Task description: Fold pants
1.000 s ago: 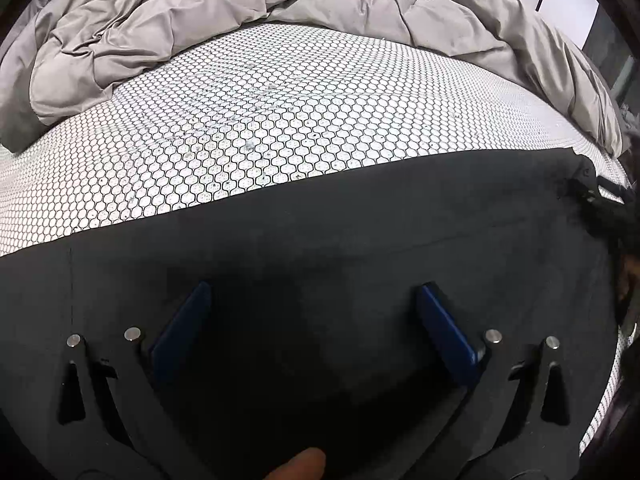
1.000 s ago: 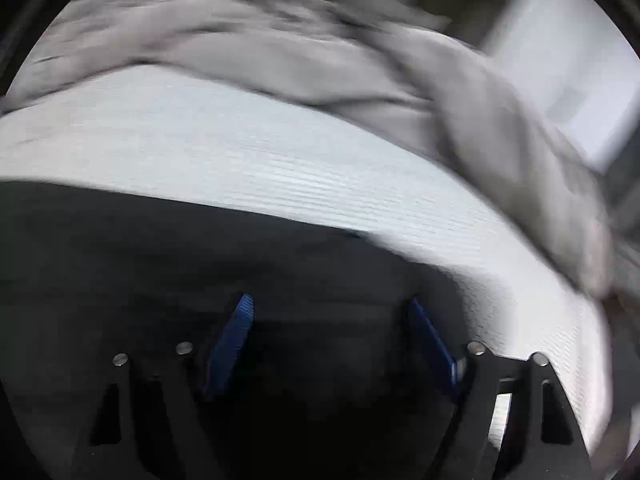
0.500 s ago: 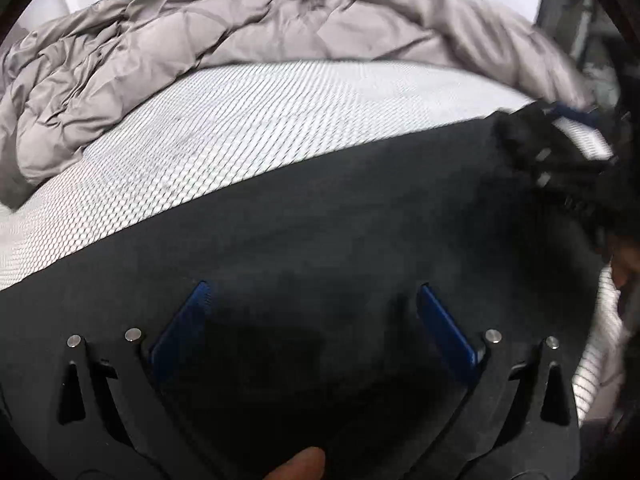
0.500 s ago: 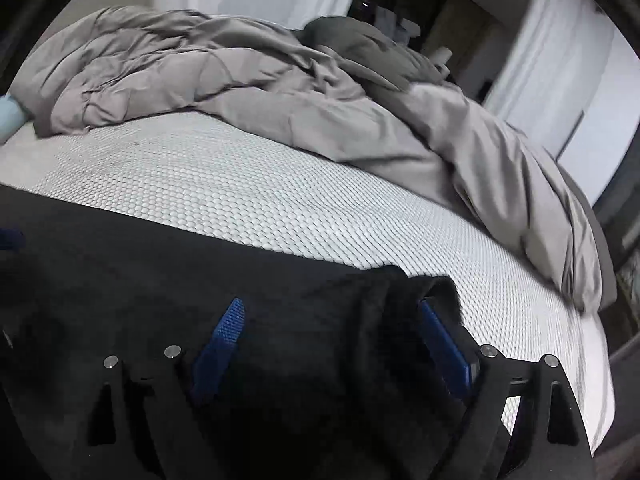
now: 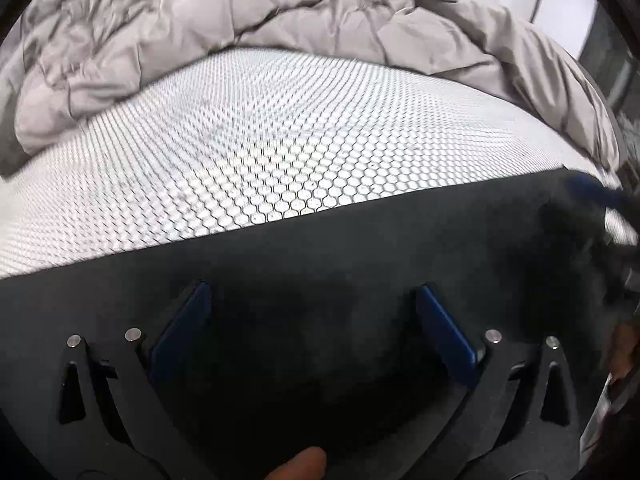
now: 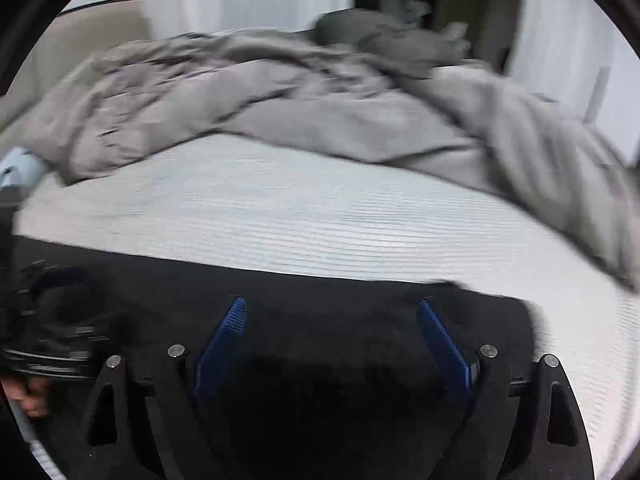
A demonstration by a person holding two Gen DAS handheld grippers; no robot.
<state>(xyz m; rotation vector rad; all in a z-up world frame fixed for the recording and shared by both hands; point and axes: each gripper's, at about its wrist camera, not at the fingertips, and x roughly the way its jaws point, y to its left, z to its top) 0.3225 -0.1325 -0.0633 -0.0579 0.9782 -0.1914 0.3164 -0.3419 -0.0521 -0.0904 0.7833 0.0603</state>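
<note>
The black pants lie flat across the near part of the bed, their far edge straight against the white mattress. My left gripper is open just above the cloth, holding nothing. In the right wrist view the pants end in a corner at the right. My right gripper is open over that end, empty. The right gripper shows blurred at the right edge of the left wrist view, and the left gripper blurred at the left of the right wrist view.
A white honeycomb-patterned mattress lies beyond the pants. A crumpled grey duvet is heaped along the far side and right edge, also in the right wrist view. A pale blue item sits at far left.
Both grippers stay open. The right gripper's view has tilted up and back from the pants' corner, with motion blur. The left gripper has shifted slightly over the cloth.
</note>
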